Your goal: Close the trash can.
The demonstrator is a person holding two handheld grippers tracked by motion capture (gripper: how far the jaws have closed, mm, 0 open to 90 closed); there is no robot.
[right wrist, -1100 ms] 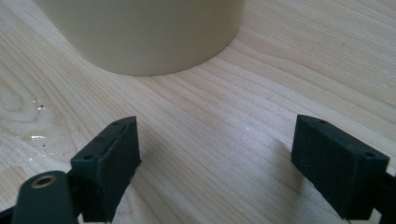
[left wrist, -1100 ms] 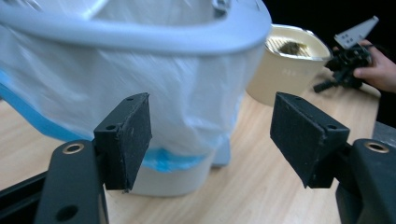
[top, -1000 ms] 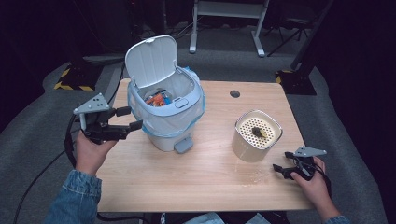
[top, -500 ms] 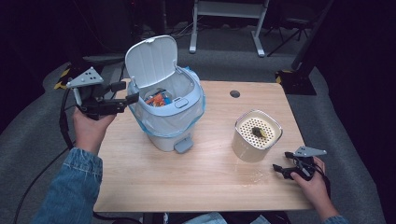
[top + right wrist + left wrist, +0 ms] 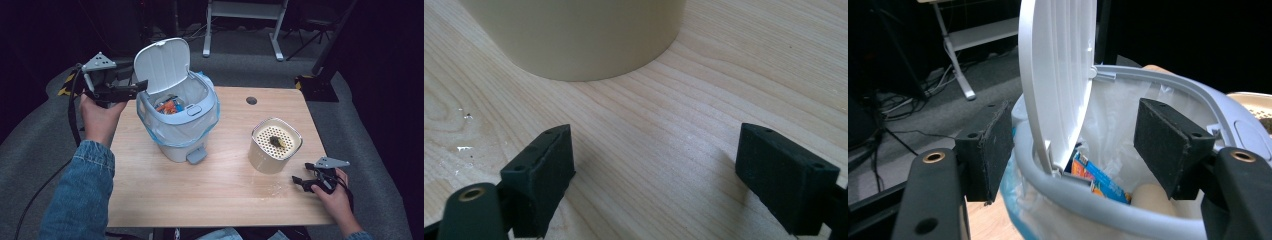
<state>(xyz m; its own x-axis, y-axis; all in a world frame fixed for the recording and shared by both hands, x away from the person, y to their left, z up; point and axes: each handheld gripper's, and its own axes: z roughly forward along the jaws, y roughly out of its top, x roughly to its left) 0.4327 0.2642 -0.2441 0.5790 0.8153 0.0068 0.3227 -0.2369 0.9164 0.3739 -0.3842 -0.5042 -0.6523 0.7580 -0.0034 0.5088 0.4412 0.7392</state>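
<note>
White pedal-bin lid (image 5: 1058, 85) is standing upright between the gaping left claw (image 5: 1073, 145) pads, untouched; the bin (image 5: 177, 125) is sitting on the wooden counter (image 5: 210, 185). Right claw (image 5: 654, 175) is resting open beside the cream canister (image 5: 275, 145).

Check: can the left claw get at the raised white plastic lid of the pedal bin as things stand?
Probably yes. The left claw stands open at the white plastic lid's side edge; in the left gripper view that edge lies between its pads, untouched, with nothing else in between.
</note>
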